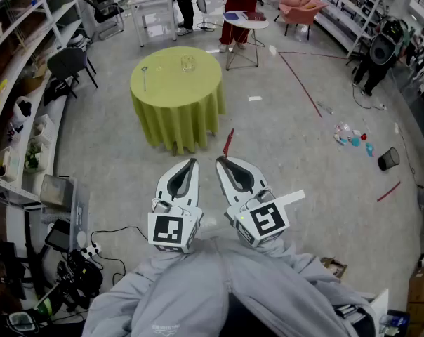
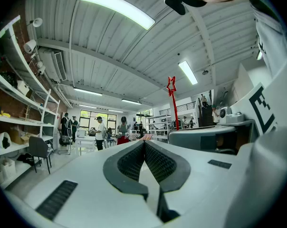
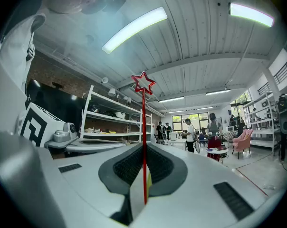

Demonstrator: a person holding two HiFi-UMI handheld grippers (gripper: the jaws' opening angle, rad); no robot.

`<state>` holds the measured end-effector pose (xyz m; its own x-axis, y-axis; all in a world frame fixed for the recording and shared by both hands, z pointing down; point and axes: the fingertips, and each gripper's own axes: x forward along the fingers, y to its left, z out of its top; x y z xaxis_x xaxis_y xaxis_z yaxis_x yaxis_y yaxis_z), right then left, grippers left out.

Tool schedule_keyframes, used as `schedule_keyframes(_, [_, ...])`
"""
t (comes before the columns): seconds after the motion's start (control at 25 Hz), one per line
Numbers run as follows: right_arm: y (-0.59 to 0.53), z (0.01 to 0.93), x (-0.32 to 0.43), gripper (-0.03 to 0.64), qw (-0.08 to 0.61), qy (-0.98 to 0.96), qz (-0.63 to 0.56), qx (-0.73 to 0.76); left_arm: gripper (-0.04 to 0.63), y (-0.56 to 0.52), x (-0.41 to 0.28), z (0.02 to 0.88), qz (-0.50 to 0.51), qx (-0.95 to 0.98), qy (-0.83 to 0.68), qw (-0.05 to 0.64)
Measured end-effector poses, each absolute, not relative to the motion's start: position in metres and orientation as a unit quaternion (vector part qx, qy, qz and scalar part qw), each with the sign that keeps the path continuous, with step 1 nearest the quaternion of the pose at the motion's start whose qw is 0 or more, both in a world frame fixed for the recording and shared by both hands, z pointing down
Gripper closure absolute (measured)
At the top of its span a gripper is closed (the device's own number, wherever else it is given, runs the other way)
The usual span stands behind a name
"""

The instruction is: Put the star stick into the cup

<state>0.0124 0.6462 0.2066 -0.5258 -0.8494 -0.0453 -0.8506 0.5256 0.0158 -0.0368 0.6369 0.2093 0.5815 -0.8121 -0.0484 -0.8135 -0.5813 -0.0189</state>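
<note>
Round table [image 1: 177, 83], yellow-green cloth; clear cup [image 1: 188, 63] near far edge; thin stick [image 1: 144, 77] lying left side.

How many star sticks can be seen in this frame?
1 for certain: the red star stick is held by the right gripper, clamped between its jaws. A thin stick lying on the green table near the cup is too small to identify.

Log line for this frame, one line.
right gripper: shut on star stick | left gripper: shut, empty | cup: on table, well ahead | insertion: not started
</note>
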Motion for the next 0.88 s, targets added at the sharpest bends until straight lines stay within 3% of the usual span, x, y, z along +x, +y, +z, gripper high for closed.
schedule_keyframes(0.52, [0.632, 0.207, 0.039, 0.575, 0.036, 0.877, 0.008, -0.480, 0.578, 0.624, -0.016, 0.216, 0.009, -0.882, 0.471, 0.017])
schedule_keyframes(0.88, [0.567, 0.226, 0.032, 0.575, 0.032, 0.879, -0.008, -0.475, 0.578, 0.552, -0.033, 0.233, 0.006, -0.876, 0.482, 0.008])
